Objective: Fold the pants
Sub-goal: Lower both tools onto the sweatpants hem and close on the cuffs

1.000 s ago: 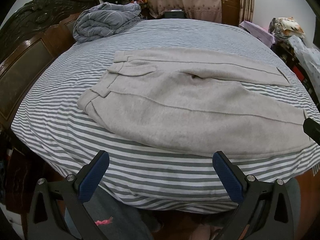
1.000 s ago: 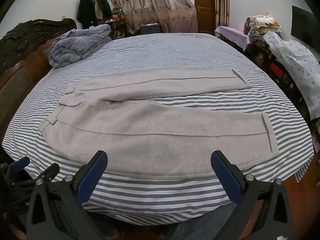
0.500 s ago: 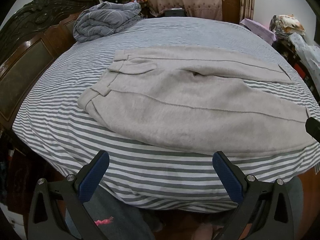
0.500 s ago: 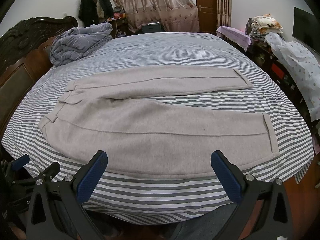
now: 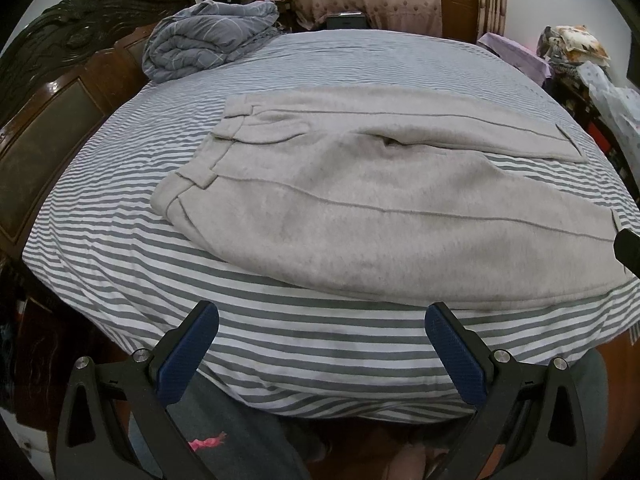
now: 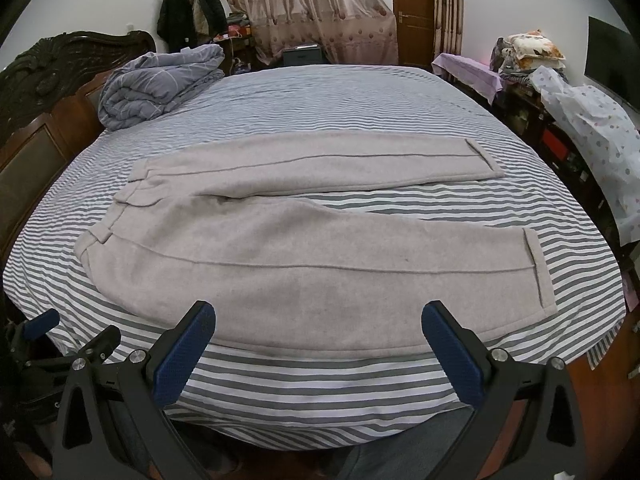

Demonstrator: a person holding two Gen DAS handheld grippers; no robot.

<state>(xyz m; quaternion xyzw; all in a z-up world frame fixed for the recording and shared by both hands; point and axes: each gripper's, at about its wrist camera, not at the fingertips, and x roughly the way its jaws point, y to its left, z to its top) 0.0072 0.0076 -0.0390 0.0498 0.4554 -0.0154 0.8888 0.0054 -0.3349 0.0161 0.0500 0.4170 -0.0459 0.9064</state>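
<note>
Light grey pants (image 5: pixel 360 208) (image 6: pixel 288 256) lie spread flat on the striped bed, waistband to the left, both legs running right and splayed apart. My left gripper (image 5: pixel 322 316) hovers open over the bed's near edge, short of the near leg's lower hem side. My right gripper (image 6: pixel 318 314) is open too, its fingertips level with the near leg's front edge, nothing between them. The left gripper also shows at the lower left of the right wrist view (image 6: pixel 60 332). A dark tip of the right gripper shows at the left wrist view's right edge (image 5: pixel 628 246).
A grey-and-white striped bed (image 6: pixel 320 92) fills both views. A rolled blue-grey quilt (image 6: pixel 156 84) sits at the far left by the dark wooden headboard (image 5: pixel 52 92). Cluttered furniture with bedding and a dotted cover (image 6: pixel 592 128) lines the right side. A person's legs (image 5: pixel 224 440) are below the bed edge.
Both grippers have eased slightly forward and lower toward the bed. The pants have not moved and both grippers stay open.
</note>
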